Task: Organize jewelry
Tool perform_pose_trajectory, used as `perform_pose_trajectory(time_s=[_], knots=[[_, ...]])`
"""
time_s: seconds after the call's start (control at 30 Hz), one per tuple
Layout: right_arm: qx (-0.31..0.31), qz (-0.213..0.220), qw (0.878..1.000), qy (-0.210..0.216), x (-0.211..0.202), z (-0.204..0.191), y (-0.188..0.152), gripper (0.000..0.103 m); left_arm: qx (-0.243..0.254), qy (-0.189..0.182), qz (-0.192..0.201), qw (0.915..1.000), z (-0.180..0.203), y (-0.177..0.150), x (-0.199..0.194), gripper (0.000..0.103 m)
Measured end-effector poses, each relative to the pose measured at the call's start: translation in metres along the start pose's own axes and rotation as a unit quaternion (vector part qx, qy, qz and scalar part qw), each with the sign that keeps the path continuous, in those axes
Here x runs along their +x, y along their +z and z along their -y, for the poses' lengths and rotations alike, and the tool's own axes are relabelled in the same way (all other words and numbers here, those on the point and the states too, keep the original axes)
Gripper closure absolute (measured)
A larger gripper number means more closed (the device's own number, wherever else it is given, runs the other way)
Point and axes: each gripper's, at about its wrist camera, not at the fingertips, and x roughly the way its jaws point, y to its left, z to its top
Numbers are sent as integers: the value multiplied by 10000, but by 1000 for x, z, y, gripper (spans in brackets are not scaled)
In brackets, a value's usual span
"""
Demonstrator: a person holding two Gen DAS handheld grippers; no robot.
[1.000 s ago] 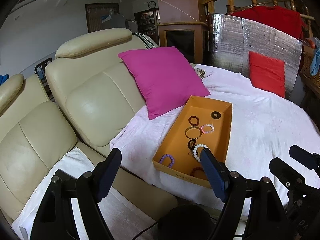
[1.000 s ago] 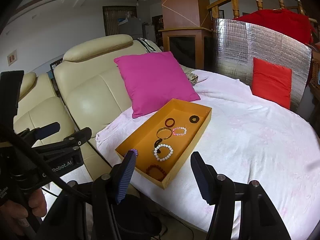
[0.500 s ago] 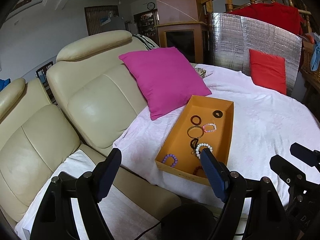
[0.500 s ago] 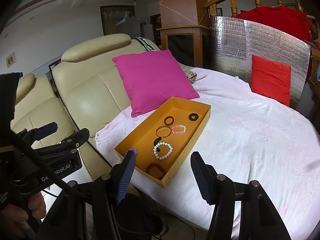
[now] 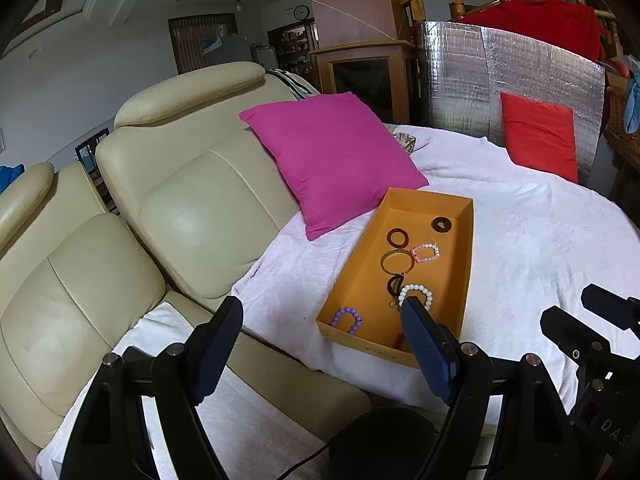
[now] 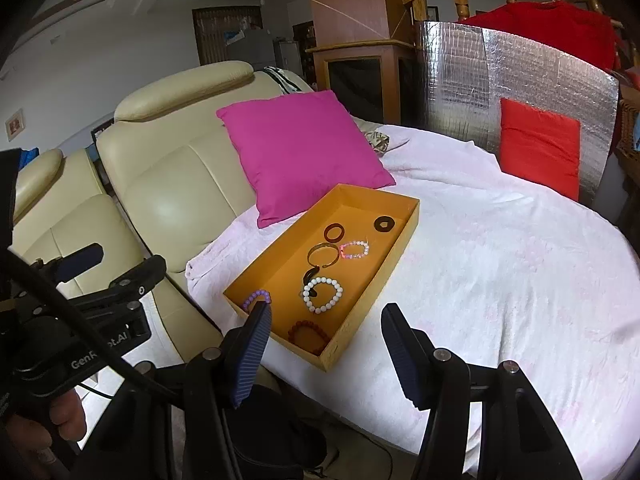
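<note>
An orange tray [image 5: 467,248] [image 6: 388,264] lies on a round table with a pale pink cloth. It holds several bracelets: a white bead bracelet [image 5: 416,291] [image 6: 322,295], a purple one [image 5: 346,317] [image 6: 256,297], a pink one [image 5: 425,252] [image 6: 354,249], a gold bangle [image 5: 396,262] [image 6: 322,254], a dark red one [image 6: 309,335] and dark rings. My left gripper [image 5: 322,344] is open and empty, short of the tray's near end. My right gripper [image 6: 326,350] is open and empty, just before the tray's near corner.
A magenta cushion [image 5: 332,160] leans on a cream leather sofa [image 5: 192,200] left of the tray. A red cushion [image 6: 540,146] stands against a silver foil panel [image 6: 480,88] at the table's far side. The other gripper shows at each view's edge.
Both grippers have drifted slightly closer to the tray and table. Jaws stayed open; the jewelry has not moved.
</note>
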Motion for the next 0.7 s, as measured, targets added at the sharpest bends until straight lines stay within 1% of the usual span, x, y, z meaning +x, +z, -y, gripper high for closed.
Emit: perform_pose_trajectory(time_s=[0.7], knots=[[1,-65,10000,-20,10,-4,2,42,-6,93,-10,10000,-6,-2,6,21]])
